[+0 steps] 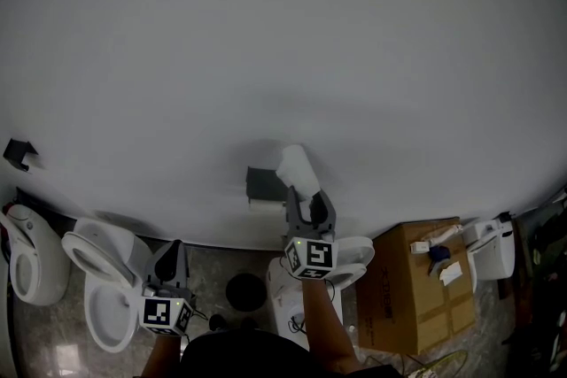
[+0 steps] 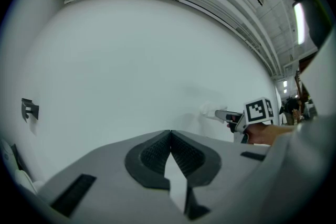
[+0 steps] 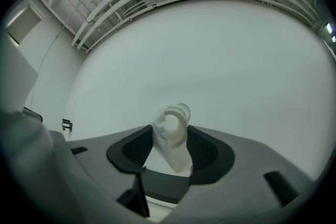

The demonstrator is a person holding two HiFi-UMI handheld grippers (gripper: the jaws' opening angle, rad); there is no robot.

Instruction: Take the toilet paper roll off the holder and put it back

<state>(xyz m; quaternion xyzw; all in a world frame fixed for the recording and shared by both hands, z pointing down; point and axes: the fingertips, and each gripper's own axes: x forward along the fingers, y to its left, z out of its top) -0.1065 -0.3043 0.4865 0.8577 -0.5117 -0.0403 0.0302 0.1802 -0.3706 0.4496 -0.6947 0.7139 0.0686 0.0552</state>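
Right gripper [image 1: 307, 201], jaws partly apart, clamps the toilet paper roll [image 1: 298, 167] mid-frame, just right of the holder [image 1: 262, 184]; left gripper [image 1: 172, 248], lower left, is closed and empty.

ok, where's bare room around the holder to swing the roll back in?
Free: the plain white wall above the dark grey wall holder, and the stretch left of it up to the small black bracket. Right of it, the right gripper clamps the white toilet paper roll. Crowded below: white toilet, black round floor object, brown cardboard box.
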